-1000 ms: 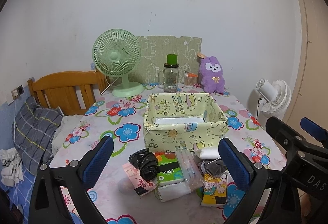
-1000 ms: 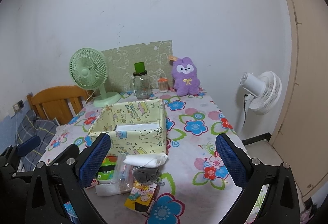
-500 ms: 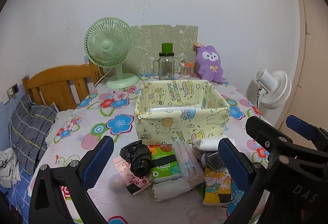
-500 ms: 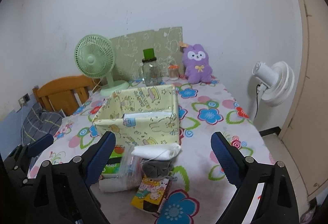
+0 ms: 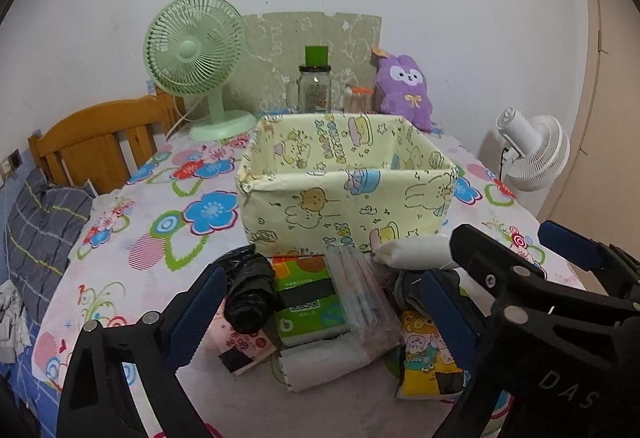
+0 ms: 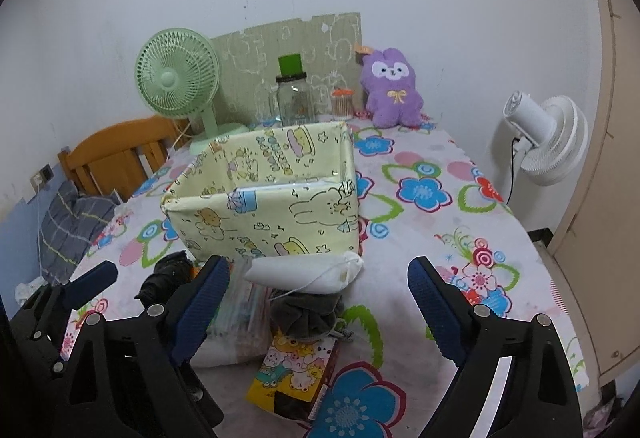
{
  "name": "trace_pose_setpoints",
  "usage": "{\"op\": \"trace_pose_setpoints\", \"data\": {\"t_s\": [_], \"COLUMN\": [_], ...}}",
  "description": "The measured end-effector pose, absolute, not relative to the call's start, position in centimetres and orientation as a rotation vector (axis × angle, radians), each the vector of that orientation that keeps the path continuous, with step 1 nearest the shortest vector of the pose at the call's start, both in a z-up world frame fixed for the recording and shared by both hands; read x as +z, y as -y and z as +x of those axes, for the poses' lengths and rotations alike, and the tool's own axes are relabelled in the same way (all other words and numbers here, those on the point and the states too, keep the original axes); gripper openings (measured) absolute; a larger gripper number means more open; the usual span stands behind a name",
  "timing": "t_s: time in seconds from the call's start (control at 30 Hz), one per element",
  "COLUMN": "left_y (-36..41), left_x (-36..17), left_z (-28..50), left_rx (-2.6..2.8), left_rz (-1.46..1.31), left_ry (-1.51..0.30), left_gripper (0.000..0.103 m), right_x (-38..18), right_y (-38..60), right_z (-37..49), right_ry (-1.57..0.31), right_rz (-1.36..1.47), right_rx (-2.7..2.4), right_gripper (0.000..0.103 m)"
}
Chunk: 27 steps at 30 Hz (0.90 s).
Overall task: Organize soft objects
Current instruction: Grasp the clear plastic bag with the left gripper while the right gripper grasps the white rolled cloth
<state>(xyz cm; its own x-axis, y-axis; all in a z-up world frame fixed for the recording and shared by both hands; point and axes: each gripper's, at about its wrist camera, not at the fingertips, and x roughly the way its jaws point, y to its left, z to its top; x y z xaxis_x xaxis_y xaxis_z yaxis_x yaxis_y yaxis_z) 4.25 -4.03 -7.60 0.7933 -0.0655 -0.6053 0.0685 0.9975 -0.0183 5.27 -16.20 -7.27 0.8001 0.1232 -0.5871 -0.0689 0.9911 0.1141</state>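
Sorting has not begun: soft packets, a green tissue pack (image 5: 306,300) among them, lie heaped before the yellow cartoon-print fabric bin (image 5: 344,193). Left gripper (image 5: 320,314) gapes empty; right gripper (image 6: 316,302) is closing, clasping nothing.

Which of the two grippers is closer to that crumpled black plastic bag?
Left. The left gripper frames the crumpled black plastic bag beside its left finger; the right gripper sits further right, over the grey cloth.
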Motion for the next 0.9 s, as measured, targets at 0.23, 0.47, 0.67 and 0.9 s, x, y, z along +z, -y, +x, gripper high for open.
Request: {"op": "trace_pose_setpoints", "data": {"t_s": [0.23, 0.47, 0.67, 0.9], "left_y": [4.5, 5.1, 5.1, 5.0], "left_x": [-9.0, -10.0, -11.0, -11.7], "left_z": [5.7, 6.7, 7.5, 8.1], "left_rx": [-0.1, -0.124, -0.157, -0.194], "left_rz": [0.007, 0.01, -0.002, -0.032], "left_ry": [-0.691, -0.727, -0.781, -0.817], "left_gripper": [0.089, 0.079, 0.061, 0.045], "right_x": [-8.7, -9.8, -10.3, -11.1], "right_y": [16.1, 16.0, 15.5, 14.6], "right_z": [6.9, 8.2, 9.0, 10.0], "right_ry": [-0.677, -0.715, -0.734, -0.763], "right_rz": [0.097, 0.114, 0.111, 0.087], "right_rx": [0.108, 0.117, 0.138, 0.143], "right_gripper": [0.093, 0.093, 0.093, 0.093]}}
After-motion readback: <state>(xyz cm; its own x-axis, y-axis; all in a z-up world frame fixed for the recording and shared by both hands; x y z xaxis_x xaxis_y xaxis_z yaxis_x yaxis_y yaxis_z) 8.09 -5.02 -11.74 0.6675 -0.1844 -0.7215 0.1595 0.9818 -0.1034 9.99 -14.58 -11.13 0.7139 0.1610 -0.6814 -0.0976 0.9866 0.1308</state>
